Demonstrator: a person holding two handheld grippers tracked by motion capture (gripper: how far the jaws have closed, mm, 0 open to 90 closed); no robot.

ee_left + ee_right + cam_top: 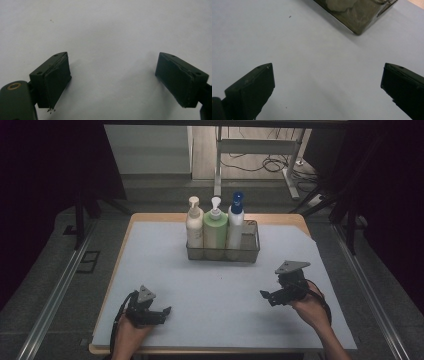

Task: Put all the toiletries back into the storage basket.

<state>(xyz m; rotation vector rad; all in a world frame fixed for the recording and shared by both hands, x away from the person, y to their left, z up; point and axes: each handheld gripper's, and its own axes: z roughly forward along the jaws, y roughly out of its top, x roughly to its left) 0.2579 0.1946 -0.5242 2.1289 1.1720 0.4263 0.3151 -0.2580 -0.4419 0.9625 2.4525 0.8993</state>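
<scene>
Three pump-top plastic bottles, cream (194,226), green (215,229) and white with blue pump (235,222), stand upright side by side in dark wire-mesh basket (250,254) at far middle of pale-covered worktop (215,295).

Left gripper (161,312) rests near front edge, jaws spread wide, nothing between.

Right gripper (266,295) hovers front right, jaws spread, empty; basket corner (359,23) ahead of it.

Step, by my judgement: start, before any reach.

Next move likely calls for advancing right gripper to basket, aligning jaws around blue-pump bottle, nearest its side.

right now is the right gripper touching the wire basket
Apart. The high view shows bare white mat between the right gripper and the wire basket; the right gripper view shows its open fingers well short of the basket's corner.
</scene>
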